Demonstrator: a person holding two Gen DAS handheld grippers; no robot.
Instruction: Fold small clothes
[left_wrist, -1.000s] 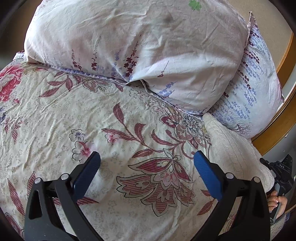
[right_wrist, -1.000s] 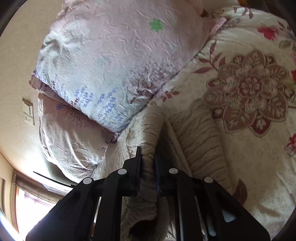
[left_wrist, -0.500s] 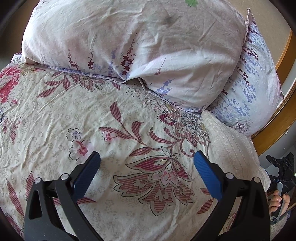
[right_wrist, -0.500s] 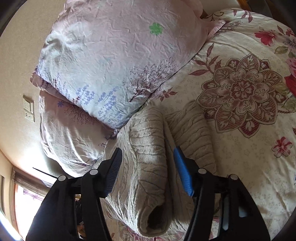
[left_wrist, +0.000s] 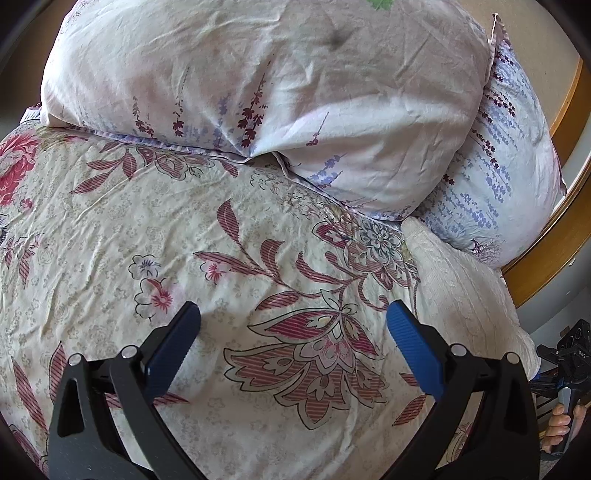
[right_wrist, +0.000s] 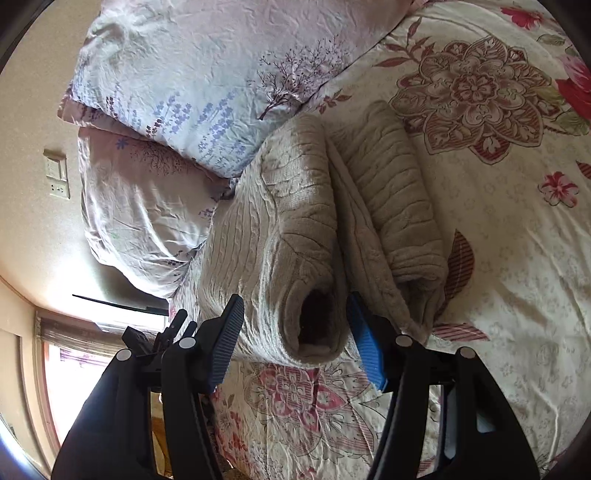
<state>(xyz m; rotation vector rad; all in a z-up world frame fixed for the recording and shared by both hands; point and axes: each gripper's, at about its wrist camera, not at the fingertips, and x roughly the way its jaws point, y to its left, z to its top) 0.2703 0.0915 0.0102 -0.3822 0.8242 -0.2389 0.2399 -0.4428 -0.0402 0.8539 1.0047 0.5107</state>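
Observation:
A beige knitted garment (right_wrist: 295, 221) lies folded in a thick bundle on the flowered bedcover (right_wrist: 498, 258), up against the pillows. One rolled end faces my right gripper (right_wrist: 295, 299), whose jaws stand open on either side of that end without pressing it. In the left wrist view the same garment (left_wrist: 461, 295) shows at the right. My left gripper (left_wrist: 291, 310) hovers open over the bedcover (left_wrist: 184, 221) to the left of the garment, with nothing between its blue pads (left_wrist: 413, 350).
Two pale flowered pillows (left_wrist: 277, 92) (right_wrist: 207, 62) are stacked at the head of the bed. A wooden bed frame (left_wrist: 554, 251) runs along the right. A wall switch (right_wrist: 57, 177) and a bright window (right_wrist: 74, 369) lie beyond the bed's edge. A hand (left_wrist: 559, 424) shows at the far right.
My right gripper's jaws went from shut on the garment's fold to open, letting it go, and the gripper drew back a little. The left gripper kept still.

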